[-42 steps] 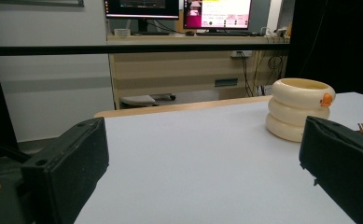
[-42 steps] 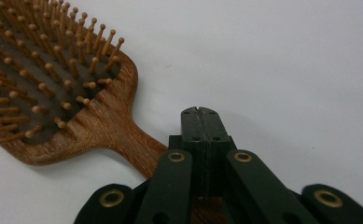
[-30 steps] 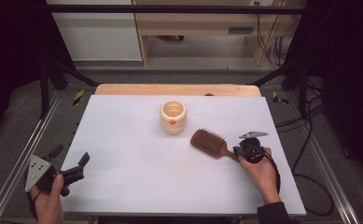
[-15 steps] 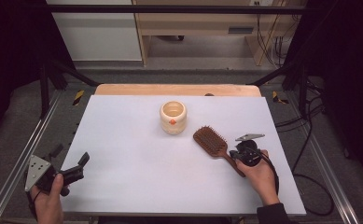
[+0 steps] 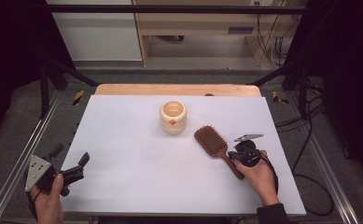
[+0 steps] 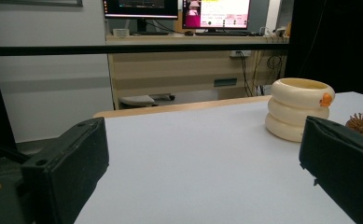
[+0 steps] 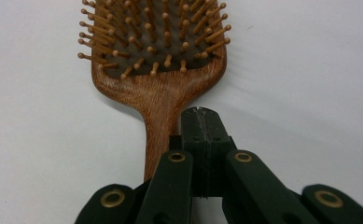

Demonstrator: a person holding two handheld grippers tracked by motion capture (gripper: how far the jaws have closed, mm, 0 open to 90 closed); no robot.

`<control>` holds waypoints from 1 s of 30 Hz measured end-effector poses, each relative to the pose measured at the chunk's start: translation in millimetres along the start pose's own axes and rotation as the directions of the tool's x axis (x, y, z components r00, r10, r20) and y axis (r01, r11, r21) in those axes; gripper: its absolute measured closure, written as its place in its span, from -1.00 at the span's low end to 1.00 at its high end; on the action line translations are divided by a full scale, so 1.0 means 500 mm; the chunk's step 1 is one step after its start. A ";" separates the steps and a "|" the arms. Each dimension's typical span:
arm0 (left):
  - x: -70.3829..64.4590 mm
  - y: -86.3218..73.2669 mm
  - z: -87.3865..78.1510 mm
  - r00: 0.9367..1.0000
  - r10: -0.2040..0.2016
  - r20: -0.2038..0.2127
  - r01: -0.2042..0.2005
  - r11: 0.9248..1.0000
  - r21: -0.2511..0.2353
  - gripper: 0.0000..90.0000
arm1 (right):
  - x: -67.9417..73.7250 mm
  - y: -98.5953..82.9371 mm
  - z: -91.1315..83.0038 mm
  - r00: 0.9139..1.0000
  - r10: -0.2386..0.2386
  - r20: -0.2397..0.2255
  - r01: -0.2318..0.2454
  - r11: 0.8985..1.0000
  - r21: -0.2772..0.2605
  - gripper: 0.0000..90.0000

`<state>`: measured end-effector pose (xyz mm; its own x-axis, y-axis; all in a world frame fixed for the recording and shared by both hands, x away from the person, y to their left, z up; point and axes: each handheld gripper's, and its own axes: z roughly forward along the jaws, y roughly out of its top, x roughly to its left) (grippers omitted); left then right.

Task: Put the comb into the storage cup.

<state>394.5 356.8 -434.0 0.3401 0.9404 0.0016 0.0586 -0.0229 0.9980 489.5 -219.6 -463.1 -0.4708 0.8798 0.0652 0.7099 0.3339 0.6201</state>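
A: Starting nearest, at the lower left of the high view, what is the left tool (image 5: 72, 169) doing?

B: It is sitting in the person's hand at the near left edge of the white-topped bench (image 5: 137, 186), with its black jaws standing wide apart and nothing between them. In the left gripper view it is looking across bare bench.

A: And the right tool (image 5: 235, 156), at the lower right?

B: Its jaws are pressed together. In the right gripper view their tips are lying over the handle, just to the right of its middle, of the brown wooden paddle hairbrush with wooden pins (image 7: 158, 65). I cannot tell whether they are pinching the handle or only resting on it.

A: Where is the brush lying?

B: Flat on the bench, pins up, right of centre in the high view, its head pointing toward the upper left and its handle running down to the right tool.

A: Farther back?

B: A cream ringed ceramic pot with a small orange mark (image 5: 173, 117) is standing upright and empty near the bench's centre, up and left of the brush head, close but apart.

A: Which step is this?

B: I judge the brush is being handled by its handle. Next, the right tool needs a sure grip on it before lifting.
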 end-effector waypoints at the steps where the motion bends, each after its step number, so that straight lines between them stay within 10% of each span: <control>1: 0.000 0.000 0.000 1.000 0.000 0.000 0.000 1.000 0.000 -0.97 | 0.001 0.000 0.000 1.000 0.000 -0.001 0.000 1.000 0.002 1.00; 30: 0.000 0.000 0.001 1.000 0.001 0.003 -0.001 1.000 0.000 -0.97 | 0.040 0.029 -0.045 0.998 -0.048 -0.030 0.046 0.997 -0.064 1.00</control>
<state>394.9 356.7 -434.0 0.3428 0.9394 0.0022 0.0587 -0.0238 0.9980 478.4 -204.8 -435.1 -0.5200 0.8522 0.0585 0.6522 0.3519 0.6714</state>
